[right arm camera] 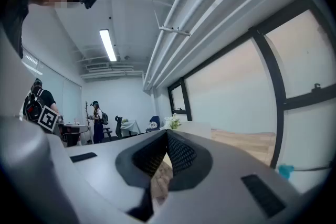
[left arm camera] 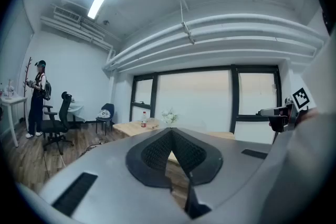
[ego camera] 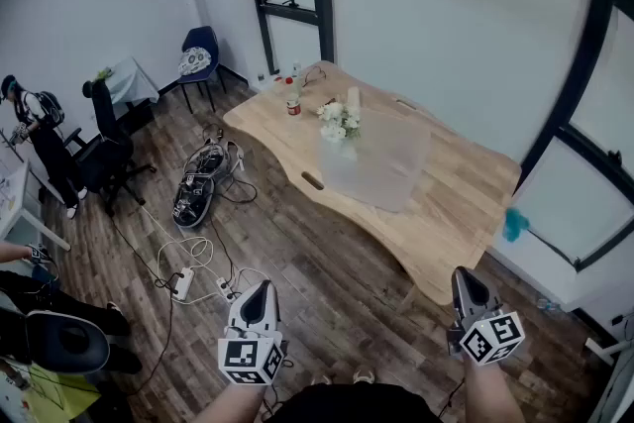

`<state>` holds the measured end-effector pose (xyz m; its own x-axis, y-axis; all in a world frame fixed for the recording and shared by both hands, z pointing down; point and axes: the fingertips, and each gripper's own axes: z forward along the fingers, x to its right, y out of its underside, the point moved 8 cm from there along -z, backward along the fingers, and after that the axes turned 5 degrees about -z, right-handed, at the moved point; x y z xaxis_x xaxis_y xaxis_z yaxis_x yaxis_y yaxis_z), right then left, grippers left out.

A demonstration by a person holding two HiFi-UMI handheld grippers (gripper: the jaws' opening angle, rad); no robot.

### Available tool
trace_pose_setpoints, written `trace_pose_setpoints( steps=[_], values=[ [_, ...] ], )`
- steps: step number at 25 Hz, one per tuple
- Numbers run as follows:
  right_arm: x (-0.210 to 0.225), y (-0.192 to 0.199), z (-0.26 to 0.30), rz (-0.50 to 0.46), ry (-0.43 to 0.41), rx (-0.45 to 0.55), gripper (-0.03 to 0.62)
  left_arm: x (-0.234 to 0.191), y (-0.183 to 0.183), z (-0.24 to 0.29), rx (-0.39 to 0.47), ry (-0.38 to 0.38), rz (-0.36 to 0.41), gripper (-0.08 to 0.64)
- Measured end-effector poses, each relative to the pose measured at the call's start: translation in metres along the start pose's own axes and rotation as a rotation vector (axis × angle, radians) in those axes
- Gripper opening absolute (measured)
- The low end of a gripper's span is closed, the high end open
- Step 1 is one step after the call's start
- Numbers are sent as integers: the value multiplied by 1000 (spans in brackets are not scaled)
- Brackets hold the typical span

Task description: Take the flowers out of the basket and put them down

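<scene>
White flowers (ego camera: 340, 121) stand in a translucent white basket (ego camera: 384, 163) on the light wooden table (ego camera: 466, 203), far ahead of me. Both grippers are held low near my body, over the wood floor and well short of the table. The left gripper (ego camera: 260, 290) is shut with nothing in it, and the right gripper (ego camera: 464, 278) is also shut and empty. In the left gripper view the flowers (left arm camera: 169, 117) are small beyond the closed jaws of the left gripper (left arm camera: 170, 134). The right gripper view shows the flowers (right arm camera: 172, 122) past the right gripper (right arm camera: 167, 136).
A red-labelled bottle (ego camera: 293, 104) stands on the table's far end. Cables and power strips (ego camera: 198, 263) and a black bag (ego camera: 195, 188) lie on the floor left of the table. An office chair (ego camera: 109, 154), a person (ego camera: 40, 149) and a blue chair (ego camera: 203, 54) are at the left.
</scene>
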<state>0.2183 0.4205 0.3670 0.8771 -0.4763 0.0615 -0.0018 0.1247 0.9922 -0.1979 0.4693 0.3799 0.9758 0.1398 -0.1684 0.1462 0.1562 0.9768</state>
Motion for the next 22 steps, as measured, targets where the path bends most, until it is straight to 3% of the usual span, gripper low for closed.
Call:
trace_pose_setpoints(
  steps=[13,22],
  values=[
    [42,10,-10,23,-69,16,21,53,1,29,6,11,45,5],
    [63,24,3,34,-91,-11,23,45,0,45,-4,-50,46,5]
  ],
)
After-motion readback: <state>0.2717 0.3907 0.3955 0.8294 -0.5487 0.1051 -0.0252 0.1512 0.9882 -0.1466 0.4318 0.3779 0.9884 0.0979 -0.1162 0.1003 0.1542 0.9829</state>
